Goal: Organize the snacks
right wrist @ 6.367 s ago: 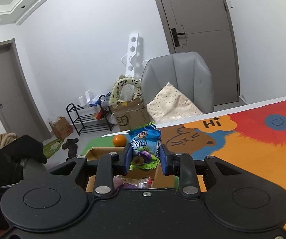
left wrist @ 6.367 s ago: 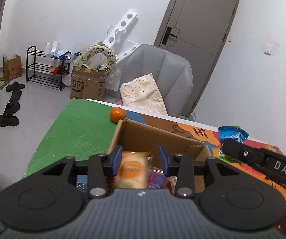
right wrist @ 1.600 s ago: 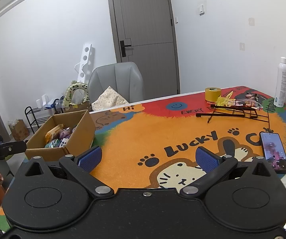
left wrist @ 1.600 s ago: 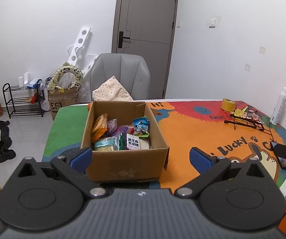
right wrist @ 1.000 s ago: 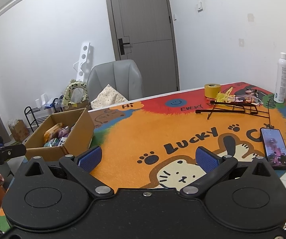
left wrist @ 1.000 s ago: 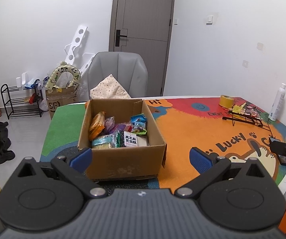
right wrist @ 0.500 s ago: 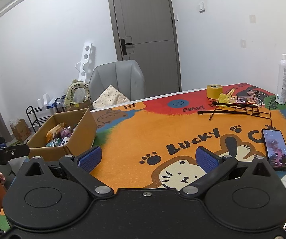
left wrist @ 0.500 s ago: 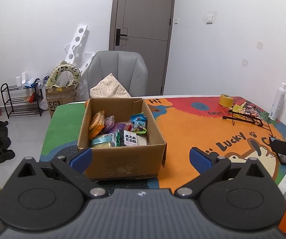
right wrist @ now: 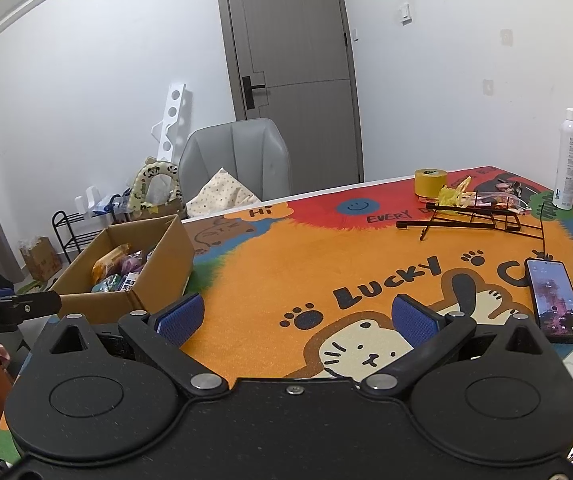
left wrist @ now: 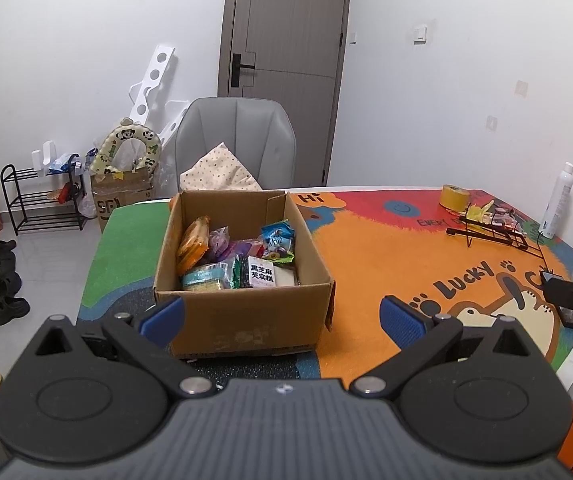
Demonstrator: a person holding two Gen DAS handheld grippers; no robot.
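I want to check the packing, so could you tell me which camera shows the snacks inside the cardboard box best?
The left wrist view: it looks down into the cardboard box, showing the snacks across its floor. The right wrist view sees the box obliquely at far left, with only a few packets visible.

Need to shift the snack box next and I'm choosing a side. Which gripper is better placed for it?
Probably the left gripper: its open jaws face the cardboard box head-on, just behind its near wall. The right gripper, also open, points at bare mat, with the box off to its left.
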